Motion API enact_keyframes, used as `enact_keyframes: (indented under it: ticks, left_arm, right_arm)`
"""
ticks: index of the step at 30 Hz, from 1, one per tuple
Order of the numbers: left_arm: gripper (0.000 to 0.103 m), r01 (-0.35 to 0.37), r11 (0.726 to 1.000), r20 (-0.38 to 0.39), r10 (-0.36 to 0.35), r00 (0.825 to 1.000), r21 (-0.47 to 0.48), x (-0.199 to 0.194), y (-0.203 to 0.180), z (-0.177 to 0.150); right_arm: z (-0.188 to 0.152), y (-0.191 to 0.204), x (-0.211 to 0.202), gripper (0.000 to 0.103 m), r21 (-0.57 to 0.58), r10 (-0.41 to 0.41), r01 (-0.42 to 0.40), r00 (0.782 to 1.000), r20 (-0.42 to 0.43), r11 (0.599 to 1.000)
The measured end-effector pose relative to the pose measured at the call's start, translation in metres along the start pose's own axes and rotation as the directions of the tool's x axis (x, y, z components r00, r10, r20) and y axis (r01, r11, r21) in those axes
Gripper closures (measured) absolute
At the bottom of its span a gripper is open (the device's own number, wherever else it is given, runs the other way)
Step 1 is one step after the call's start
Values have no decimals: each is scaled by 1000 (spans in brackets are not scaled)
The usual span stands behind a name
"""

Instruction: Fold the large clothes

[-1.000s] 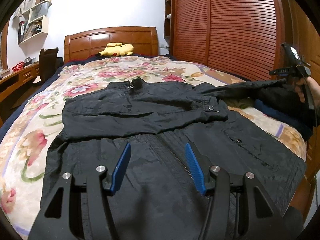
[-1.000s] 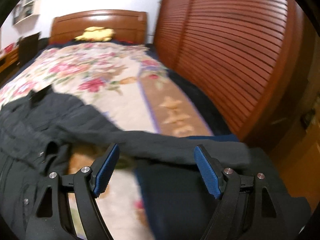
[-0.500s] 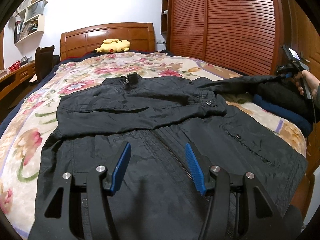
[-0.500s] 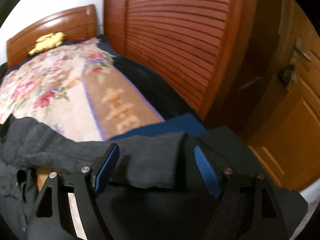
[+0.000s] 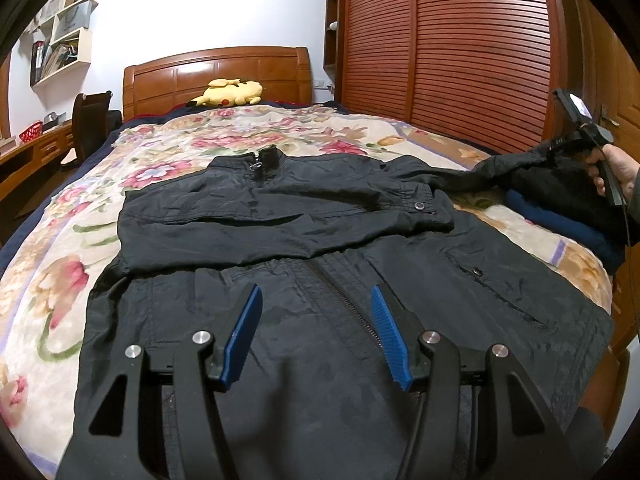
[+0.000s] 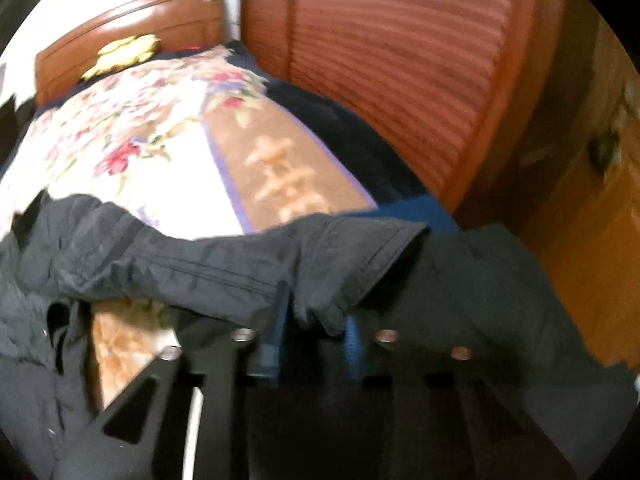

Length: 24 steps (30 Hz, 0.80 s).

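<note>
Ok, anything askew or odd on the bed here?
Only the jacket is uneven: one sleeve lies folded across the chest, the other sleeve stretches off sideways, pinched in the right gripper. No damage shows.

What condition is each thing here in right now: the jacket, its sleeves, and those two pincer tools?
Jacket: flat on bed, zipped.
Near sleeve: folded across chest.
Far sleeve: stretched out, cuff pinched.
Left gripper: open, empty, above jacket.
Right gripper: jaws just closed on the cuff.
</note>
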<state>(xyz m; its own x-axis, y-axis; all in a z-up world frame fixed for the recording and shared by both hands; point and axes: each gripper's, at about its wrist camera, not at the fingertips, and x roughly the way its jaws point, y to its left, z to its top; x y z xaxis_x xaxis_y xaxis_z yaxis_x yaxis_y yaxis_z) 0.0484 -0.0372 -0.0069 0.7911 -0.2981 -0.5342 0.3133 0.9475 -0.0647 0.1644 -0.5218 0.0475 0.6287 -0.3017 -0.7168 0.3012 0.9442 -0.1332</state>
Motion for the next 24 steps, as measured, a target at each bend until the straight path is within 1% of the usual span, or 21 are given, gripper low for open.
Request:
enact_keyframes:
  ticks: [4,6,8,9,13,17,20,24]
  left_arm:
    - [47,-4,1000,10,4,1000,-8,-5,6,1]
    - [47,-8,1000,10,8,1000,-8,-8,10,0]
    - [47,-20,1000,8,20,1000,-1,-11,15,-2]
    - [47,-29,1000,7,29,1000,0,-14,20,-4]
    - [47,-52,998,5,52,999,-19,-23,36,-8]
    - [47,-64,997,11,64,998,-40,-30,51,-10]
    - [47,-93,995,16,94,995,-42,-35,60,-12]
    - [47,-109,992,19,111,994,-64,-40,75,-15]
  right_arm:
    - [14,35,-26,91,-77,3,3,996,84,997]
    - [24,61,-43,91,-116,36,-20,990,135,993]
    - [31,86,-53,91,-151,73,-49,985,154,987]
    - [34,105,-59,91,-178,105,-77,982,158,981]
    - [31,170,-68,92,-296,178,-124,971,162,947]
    - [22,224,-66,92,-360,228,-164,963,144,918]
    - [18,260,-68,93,-392,270,-199,953,135,898]
    - [11,309,-84,93,-448,338,-247,932,134,859]
